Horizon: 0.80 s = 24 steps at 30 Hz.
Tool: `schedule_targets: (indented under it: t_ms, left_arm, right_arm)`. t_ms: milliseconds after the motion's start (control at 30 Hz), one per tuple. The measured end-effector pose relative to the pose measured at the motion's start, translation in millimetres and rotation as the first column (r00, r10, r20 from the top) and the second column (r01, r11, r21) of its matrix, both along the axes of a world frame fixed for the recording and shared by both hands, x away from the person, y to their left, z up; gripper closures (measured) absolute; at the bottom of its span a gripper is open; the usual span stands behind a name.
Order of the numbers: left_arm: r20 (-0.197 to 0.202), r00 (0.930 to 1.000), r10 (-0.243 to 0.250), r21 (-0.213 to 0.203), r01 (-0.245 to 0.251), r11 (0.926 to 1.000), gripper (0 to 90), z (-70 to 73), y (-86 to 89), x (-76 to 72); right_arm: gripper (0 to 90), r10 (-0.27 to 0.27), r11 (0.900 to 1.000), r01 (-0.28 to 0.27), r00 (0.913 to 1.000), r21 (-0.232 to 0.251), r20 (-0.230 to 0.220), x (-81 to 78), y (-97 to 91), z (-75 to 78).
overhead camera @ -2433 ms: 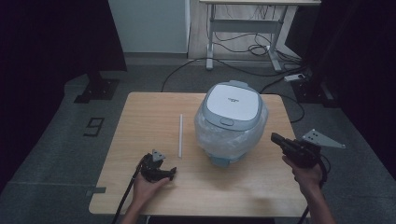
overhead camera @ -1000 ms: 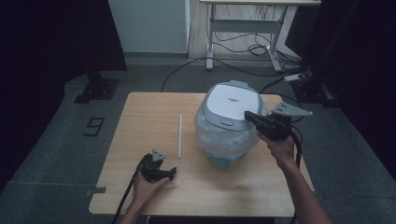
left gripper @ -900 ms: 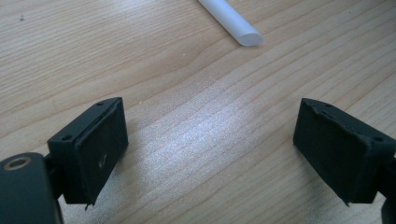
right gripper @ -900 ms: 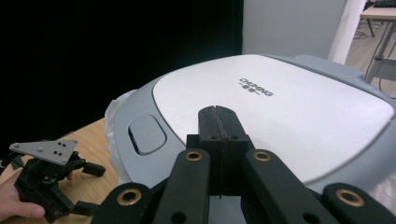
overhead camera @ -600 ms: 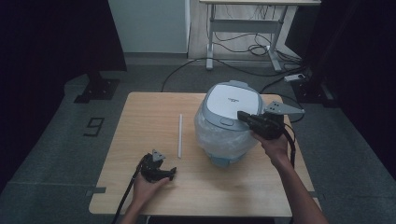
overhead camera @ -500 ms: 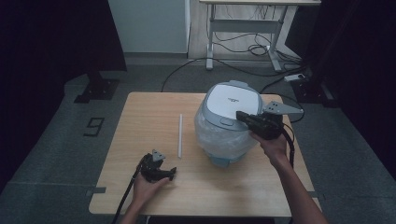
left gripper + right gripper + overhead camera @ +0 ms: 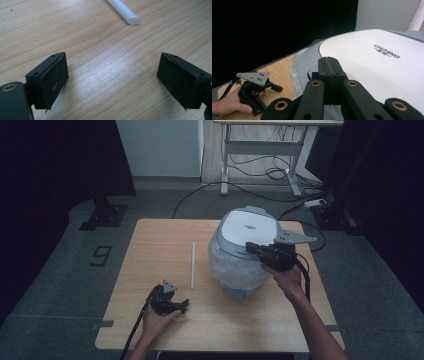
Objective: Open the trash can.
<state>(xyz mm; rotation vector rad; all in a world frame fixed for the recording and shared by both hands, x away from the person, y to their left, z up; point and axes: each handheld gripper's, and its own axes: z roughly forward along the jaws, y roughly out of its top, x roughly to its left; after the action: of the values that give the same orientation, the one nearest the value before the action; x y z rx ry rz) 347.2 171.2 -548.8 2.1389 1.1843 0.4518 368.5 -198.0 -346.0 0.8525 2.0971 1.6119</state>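
- A rice cooker [image 7: 243, 251] is standing right of the middle of the wooden table [image 7: 150, 245], and clear plastic wrap [image 7: 225, 262] is clinging around its rounded body.
- Its flat white lid [image 7: 372, 65], printed with a dark brand name, is sitting shut on top inside a grey rim [image 7: 304, 66].
- The right gripper [image 7: 248, 246] is reaching in level from the cooker's right side, its tips lying over the near right edge of the lid; in the right gripper view [image 7: 328, 65] its two black jaws are pressing flat against each other with nothing between them, just above the grey rim. Whether they are touching the lid is too close to call.
- The person's right hand [image 7: 285, 276] is gripping that tool from behind, and its cable is drooping beside the wrist.
- A thin white tube [image 7: 192, 265] is lying on the wood just left of the cooker, running from the far side towards the near side, apart from the cooker.
- The left gripper [image 7: 186, 305] is resting low on the table at the near left, well apart from the cooker, held by the left hand [image 7: 157, 319].
- In the left gripper view its jaws are standing wide apart over bare wood, empty, and the tube's blunt end [image 7: 132, 20] is lying ahead of them without touching.
- Beyond the table, a desk frame [image 7: 260, 150], loose cables [image 7: 260, 172] and a floor marking [image 7: 101, 256] are sitting on the dark floor.
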Motion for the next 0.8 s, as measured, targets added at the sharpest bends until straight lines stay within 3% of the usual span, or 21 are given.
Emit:
schedule_targets:
  t_ms: [400, 800]
  left_arm:
    - [0.0, 1.0, 0.0, 0.0, 0.0, 1.0, 9.4, 0.0, 0.0, 0.0]
    - [0.001, 1.0, 0.0, -0.001, 0.0, 1.0, 9.6, 0.0, 0.2, -0.5]
  right_arm:
    - [90.0, 0.02, 0.9997, -0.019, 0.9994, 0.015, -0.029, 1.1, -0.6, -1.6]
    - [90.0, 0.002, 1.0, -0.002, 0.9998, 0.001, -0.021, -2.6, 1.0, -2.0]
